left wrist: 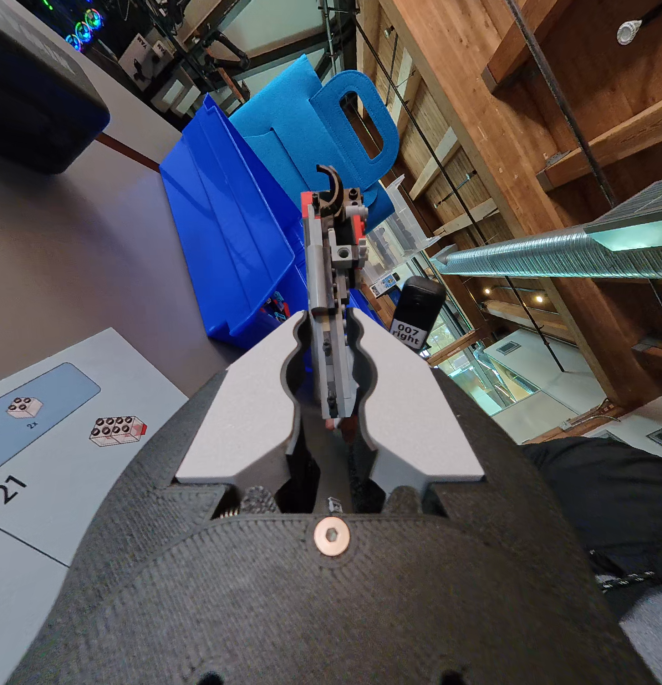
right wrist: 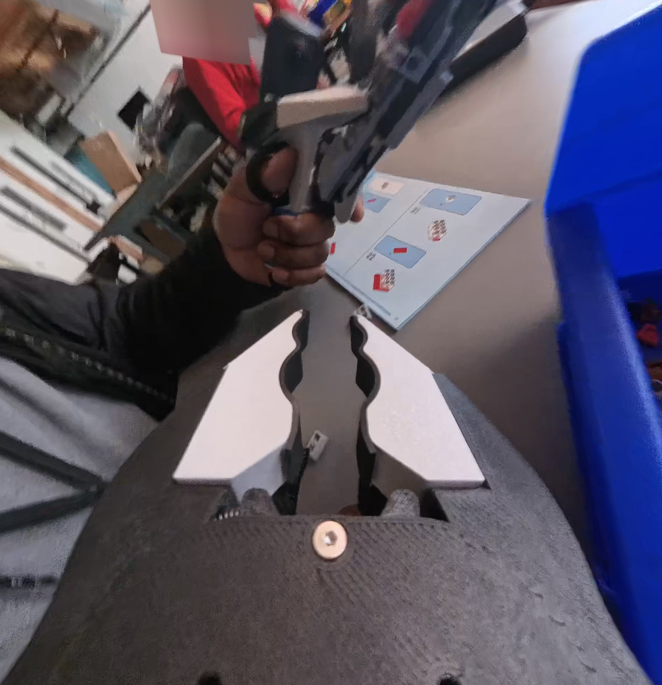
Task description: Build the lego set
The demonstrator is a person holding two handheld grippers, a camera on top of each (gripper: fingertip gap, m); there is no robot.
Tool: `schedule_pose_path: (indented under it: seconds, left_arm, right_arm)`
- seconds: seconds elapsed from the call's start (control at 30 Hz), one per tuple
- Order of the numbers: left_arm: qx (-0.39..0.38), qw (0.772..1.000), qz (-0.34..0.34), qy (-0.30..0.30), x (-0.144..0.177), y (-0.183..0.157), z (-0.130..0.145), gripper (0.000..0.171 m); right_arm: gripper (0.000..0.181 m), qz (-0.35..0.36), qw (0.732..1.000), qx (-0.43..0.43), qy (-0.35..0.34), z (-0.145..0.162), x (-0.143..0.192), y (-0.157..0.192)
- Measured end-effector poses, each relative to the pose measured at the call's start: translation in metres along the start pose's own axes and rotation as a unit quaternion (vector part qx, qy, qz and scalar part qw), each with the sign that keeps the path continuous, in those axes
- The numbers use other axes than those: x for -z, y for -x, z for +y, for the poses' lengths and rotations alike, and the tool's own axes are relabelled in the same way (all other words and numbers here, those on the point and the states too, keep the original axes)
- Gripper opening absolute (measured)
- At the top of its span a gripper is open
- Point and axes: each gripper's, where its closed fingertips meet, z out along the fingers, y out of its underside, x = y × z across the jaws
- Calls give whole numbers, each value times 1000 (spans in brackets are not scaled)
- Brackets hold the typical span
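My left gripper [left wrist: 327, 315] is shut on a long grey, red and black lego assembly [left wrist: 331, 252], which sticks out forward and is held in the air, a curved black piece at its far end. In the right wrist view the left gripper [right wrist: 322, 107] is held by a hand [right wrist: 277, 233], with the assembly [right wrist: 392, 96] blurred above the table. My right gripper [right wrist: 327, 315] is open and empty, low over the table. A small grey lego piece [right wrist: 316, 446] lies on the table, seen between its fingers. The right gripper's black body also shows in the left wrist view [left wrist: 414, 311].
An open instruction booklet [left wrist: 62, 426] [right wrist: 414, 237] lies on the grey table [right wrist: 489, 129]. A blue parts bin [left wrist: 218, 230] [right wrist: 611, 259] holds loose pieces. A blue felt bag [left wrist: 322, 122] stands behind it. A black case [left wrist: 33, 92] sits at the far left. One gripper's finger ends stand about 10 centimeters off the other's.
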Motion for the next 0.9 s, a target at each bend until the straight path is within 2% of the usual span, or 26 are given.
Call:
schedule_pose_path:
  seconds: [0.1,0.23,0.37,0.43,0.53,0.57,0.67,0.83,0.9]
  left_arm:
    - [-1,1000,1,0,0,0,0,18]
    - [0,1000,1,0,0,0,0,18]
    - [0,1000,1,1,0,0,1,18]
    - [1,1000,0,1,0,1,0,18]
    - [1,1000,-2,-1,1,1,-1,18]
    - [1,1000,-1,-2,1,1,-1,18]
    - [1,1000,-1,-3,2,1,-2,18]
    - [-1,1000,0,-6,3,0,-4,18]
    - [-2,1000,0,-7,3,-1,-5,18]
  right_arm:
    - [28,-8,993,82,89,29,2,9]
    - [41,12,960,196,198,68,10,8]
    - [49,31,933,256,249,87,10,3]
    - [48,34,928,274,251,89,9,3]
    - [31,50,919,303,248,87,7,-1]
    - [20,50,918,306,247,86,7,-1]
    - [15,45,927,309,206,70,7,5]
    - [15,68,953,296,-3,-15,31,26]
    - [26,76,954,286,-55,-36,44,30]
